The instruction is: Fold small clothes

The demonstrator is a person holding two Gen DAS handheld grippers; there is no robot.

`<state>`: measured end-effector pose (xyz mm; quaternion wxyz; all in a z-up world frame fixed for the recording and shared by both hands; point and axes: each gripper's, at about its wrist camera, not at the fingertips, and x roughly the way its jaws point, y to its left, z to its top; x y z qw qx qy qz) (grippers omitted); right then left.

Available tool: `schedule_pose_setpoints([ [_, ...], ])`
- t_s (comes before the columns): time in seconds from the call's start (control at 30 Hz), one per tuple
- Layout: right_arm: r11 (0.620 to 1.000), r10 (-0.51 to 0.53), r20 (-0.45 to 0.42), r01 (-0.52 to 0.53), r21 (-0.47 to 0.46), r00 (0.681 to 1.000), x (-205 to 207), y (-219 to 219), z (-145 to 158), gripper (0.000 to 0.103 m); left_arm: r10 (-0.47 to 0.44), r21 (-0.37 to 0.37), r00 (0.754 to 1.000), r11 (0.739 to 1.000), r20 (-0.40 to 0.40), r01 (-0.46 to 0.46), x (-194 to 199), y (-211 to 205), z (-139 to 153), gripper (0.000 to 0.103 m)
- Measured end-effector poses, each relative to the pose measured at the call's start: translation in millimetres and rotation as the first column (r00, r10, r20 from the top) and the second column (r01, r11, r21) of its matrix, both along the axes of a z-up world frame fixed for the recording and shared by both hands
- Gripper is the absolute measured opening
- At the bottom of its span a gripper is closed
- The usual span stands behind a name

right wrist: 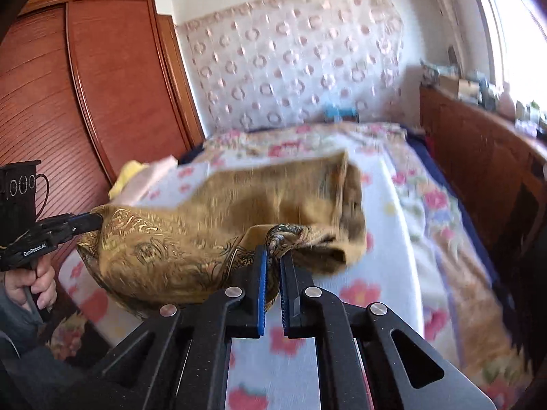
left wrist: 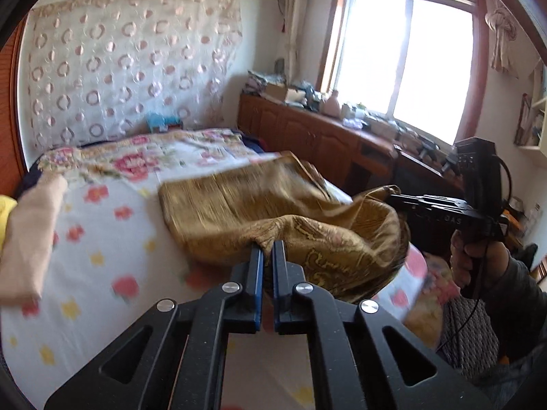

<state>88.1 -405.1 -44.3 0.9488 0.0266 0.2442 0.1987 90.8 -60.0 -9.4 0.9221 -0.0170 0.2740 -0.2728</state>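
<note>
Both grippers hold one gold brocade cloth (left wrist: pixel 273 205) above a bed covered by a white floral bedspread (left wrist: pixel 102 232). In the left wrist view, the left gripper (left wrist: pixel 268 249) has its two blue-lined jaws drawn together on a gathered corner of the cloth, with fabric pinched in the narrow slot between them. In the right wrist view, the right gripper (right wrist: pixel 273 256) is likewise clamped on another bunched corner, the folds rising just above the fingertips. Each gripper also appears in the other's view: the right one at the right edge of the left wrist view, its tip meeting the cloth's raised edge, and the left one at the left edge of the right wrist view, its tip buried in the fabric. The cloth sags between the two grip points as a shallow pouch, patterned side outward (paisley motifs are sharp near the grippers, blurred farther off), while its far portion trails down onto the bedspread. A folded beige garment (left wrist: pixel 30 235) lies at the bed's left edge beside something yellow (left wrist: pixel 7 215). A reddish wooden wardrobe (right wrist: pixel 85 85) stands left of the bed, a low wooden cabinet (left wrist: pixel 307 133) with cluttered top runs under the window (left wrist: pixel 403 61), and a circle-patterned curtain (left wrist: pixel 130 65) hangs behind the headboard end.
</note>
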Motion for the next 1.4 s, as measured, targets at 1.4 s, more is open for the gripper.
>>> schedule_pose_setpoints([
  [1.4, 0.989, -0.033, -0.027, 0.029, -0.147, 0.999, 143.1, 15.6, 56.3, 0.044, 0.067, 0.079, 0.985, 0.995, -0.158, -0.055, 171.4, 31.9, -46.4, 0.035],
])
